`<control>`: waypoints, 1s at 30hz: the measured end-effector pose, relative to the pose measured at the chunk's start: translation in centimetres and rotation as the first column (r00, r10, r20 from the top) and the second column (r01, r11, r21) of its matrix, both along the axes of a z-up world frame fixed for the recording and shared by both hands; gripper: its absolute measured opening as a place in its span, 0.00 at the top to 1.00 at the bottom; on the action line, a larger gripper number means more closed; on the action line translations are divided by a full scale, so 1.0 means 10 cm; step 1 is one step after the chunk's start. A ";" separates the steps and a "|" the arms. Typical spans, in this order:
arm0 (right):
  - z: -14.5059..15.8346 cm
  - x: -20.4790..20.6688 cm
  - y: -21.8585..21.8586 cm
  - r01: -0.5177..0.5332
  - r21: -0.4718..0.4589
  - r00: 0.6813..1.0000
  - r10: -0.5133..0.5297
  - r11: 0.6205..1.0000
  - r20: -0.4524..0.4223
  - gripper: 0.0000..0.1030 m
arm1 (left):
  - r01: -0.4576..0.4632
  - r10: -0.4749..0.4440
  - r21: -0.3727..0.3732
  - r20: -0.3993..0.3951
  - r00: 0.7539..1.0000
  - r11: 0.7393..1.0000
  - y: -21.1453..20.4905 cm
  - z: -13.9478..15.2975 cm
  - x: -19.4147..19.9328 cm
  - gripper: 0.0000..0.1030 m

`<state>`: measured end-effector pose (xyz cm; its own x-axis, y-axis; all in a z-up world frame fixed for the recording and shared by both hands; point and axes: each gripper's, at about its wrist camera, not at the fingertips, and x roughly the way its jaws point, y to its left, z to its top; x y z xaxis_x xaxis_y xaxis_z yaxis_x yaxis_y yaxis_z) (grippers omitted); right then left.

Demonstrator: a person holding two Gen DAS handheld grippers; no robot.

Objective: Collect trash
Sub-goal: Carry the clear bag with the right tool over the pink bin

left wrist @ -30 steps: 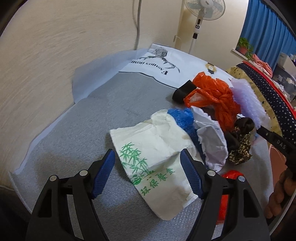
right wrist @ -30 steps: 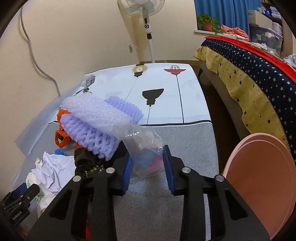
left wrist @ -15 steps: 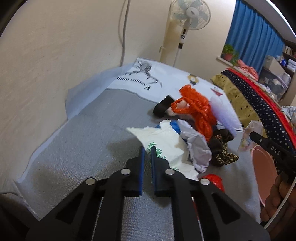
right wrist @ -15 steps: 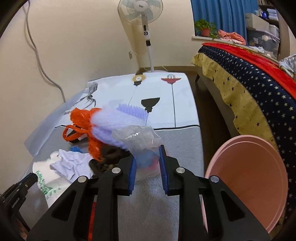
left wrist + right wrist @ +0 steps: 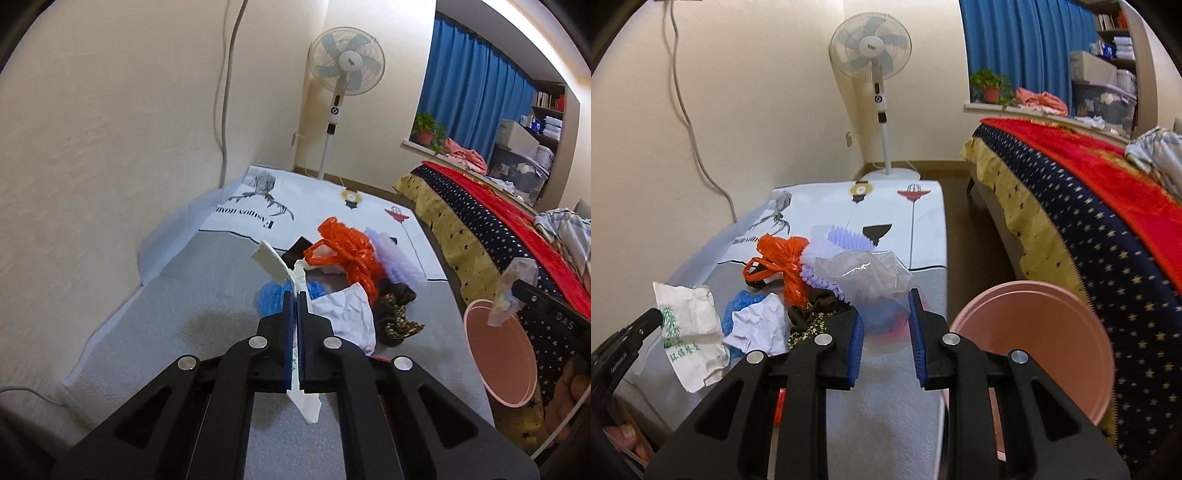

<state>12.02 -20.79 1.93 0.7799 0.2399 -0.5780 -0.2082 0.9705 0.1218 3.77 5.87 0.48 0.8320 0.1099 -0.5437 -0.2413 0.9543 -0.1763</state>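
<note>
- Hanging edge-on at the centre of the left wrist view, the white paper bag (image 5: 295, 384) is pinched flat between the blue pads of the left gripper (image 5: 296, 295), clamped on it.
- The right gripper (image 5: 886, 306), lower centre in its view, grips a clear plastic bag (image 5: 868, 275).
- The pink bin (image 5: 1034, 350) sits lower right.
- An orange bag (image 5: 786, 258) lies on the grey mat (image 5: 886, 406).
</note>
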 end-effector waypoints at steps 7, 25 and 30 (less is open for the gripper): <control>0.24 -0.30 -0.27 0.031 -0.008 0.999 -0.031 0.999 0.034 0.78 | 0.030 -0.032 0.039 0.067 0.997 0.999 -0.16 0.24 -0.19 0.99; 0.73 -0.63 -1.13 0.151 -0.020 0.988 -0.150 0.988 0.048 0.77 | 0.174 -0.178 0.047 0.116 0.977 0.984 -0.68 0.44 -0.17 0.98; 0.68 -0.60 -1.27 0.187 -0.004 0.981 -0.187 0.982 0.043 0.77 | 0.217 -0.221 0.045 0.114 0.969 0.975 -0.87 0.45 -0.12 0.98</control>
<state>6.04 -33.51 8.74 0.8344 0.0834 -0.5448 -0.0281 0.9936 0.1091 2.61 -2.79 4.95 0.8955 -0.0662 -0.4401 -0.0055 0.9872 -0.1596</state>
